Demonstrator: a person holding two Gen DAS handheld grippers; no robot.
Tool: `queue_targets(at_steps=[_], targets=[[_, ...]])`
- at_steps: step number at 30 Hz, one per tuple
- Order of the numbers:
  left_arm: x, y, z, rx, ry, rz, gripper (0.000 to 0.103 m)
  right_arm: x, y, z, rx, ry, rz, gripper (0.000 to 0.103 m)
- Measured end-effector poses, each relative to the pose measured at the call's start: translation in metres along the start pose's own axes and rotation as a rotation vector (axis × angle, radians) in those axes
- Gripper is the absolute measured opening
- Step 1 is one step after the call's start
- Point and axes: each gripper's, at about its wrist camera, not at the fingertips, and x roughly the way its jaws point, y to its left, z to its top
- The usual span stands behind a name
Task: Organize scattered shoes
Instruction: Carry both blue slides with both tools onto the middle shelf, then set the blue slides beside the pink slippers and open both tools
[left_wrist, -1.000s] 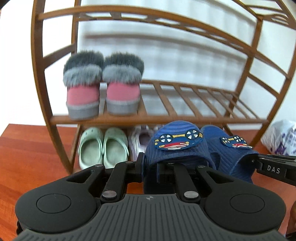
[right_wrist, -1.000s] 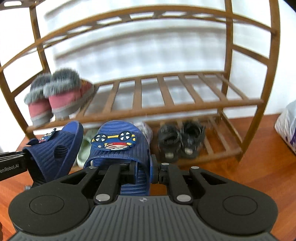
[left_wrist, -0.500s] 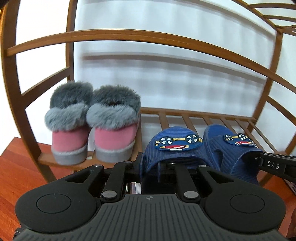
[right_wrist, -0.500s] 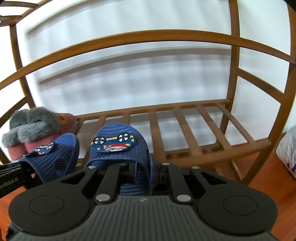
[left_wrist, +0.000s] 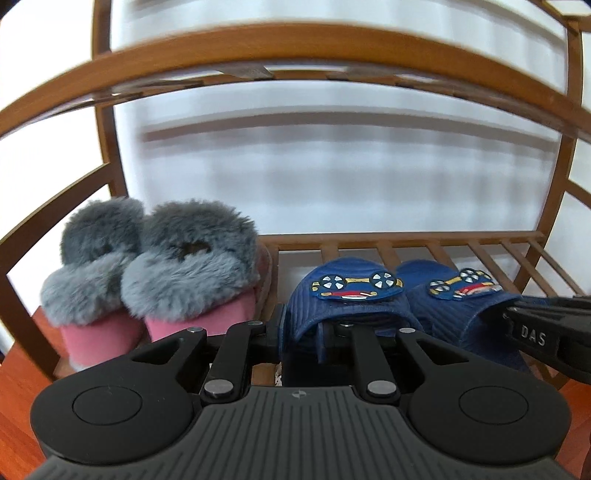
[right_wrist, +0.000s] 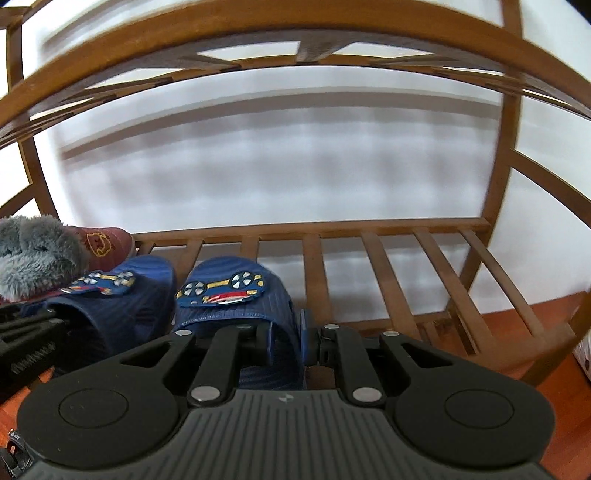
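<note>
Left wrist, slatted wooden shelf (left_wrist: 461, 243), white wall (left_wrist: 332, 166)

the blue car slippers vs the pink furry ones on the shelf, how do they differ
The blue car slippers are open-backed ribbed slides with a cartoon car patch on top; the pink furry slippers are closed, with thick grey fur around the opening. The blue pair is lower, the pink pair taller and bulkier. Each blue slipper has tongs at its side wall, the left tongs opening; the pink pair stands untouched. Both pairs sit side by side, toes to the back, on the same slatted shelf.
</note>
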Motion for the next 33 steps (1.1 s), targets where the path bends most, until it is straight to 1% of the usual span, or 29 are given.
queue_targets(at_steps=[6, 7, 8, 9, 10, 11, 13, 18, 20, 23, 30, 33], targets=[[0.022, -0.001, 0.001, 0.016, 0.029, 0.013, 0.02, 0.011, 0.011, 0.005, -0.035, -0.005, -0.001, 0.019], [0.023, -0.001, 0.001, 0.017, 0.032, 0.01, 0.021, 0.012, 0.012, 0.005, -0.04, -0.006, -0.001, 0.022], [0.024, 0.0, 0.001, 0.02, 0.036, 0.002, 0.026, 0.012, 0.013, 0.005, -0.045, -0.004, 0.0, 0.024], [0.023, 0.001, 0.001, 0.019, 0.037, -0.003, 0.034, 0.013, 0.014, 0.004, -0.051, -0.001, 0.001, 0.025], [0.023, 0.002, 0.001, 0.018, 0.037, -0.008, 0.037, 0.013, 0.014, 0.004, -0.053, 0.002, 0.001, 0.029], [0.022, 0.003, 0.001, 0.018, 0.038, -0.013, 0.042, 0.012, 0.014, 0.004, -0.055, 0.004, 0.003, 0.036], [0.02, 0.005, 0.001, 0.02, 0.038, -0.024, 0.045, 0.01, 0.013, 0.002, -0.056, 0.007, 0.01, 0.046], [0.011, 0.007, 0.001, 0.022, 0.032, -0.04, 0.052, -0.003, 0.013, 0.0, -0.054, -0.006, 0.023, 0.049], [0.006, 0.009, 0.002, 0.021, 0.028, -0.05, 0.054, -0.007, 0.013, 0.0, -0.058, -0.01, 0.025, 0.055], [-0.005, 0.014, 0.002, 0.012, 0.024, -0.074, 0.057, -0.018, 0.012, -0.002, -0.06, -0.018, 0.038, 0.055], [-0.036, 0.024, 0.001, -0.012, 0.034, -0.122, 0.058, -0.05, 0.005, -0.009, -0.028, -0.032, 0.097, 0.056], [-0.051, 0.03, -0.004, -0.018, 0.02, -0.139, 0.06, -0.065, 0.004, -0.015, -0.036, -0.042, 0.117, 0.058]])
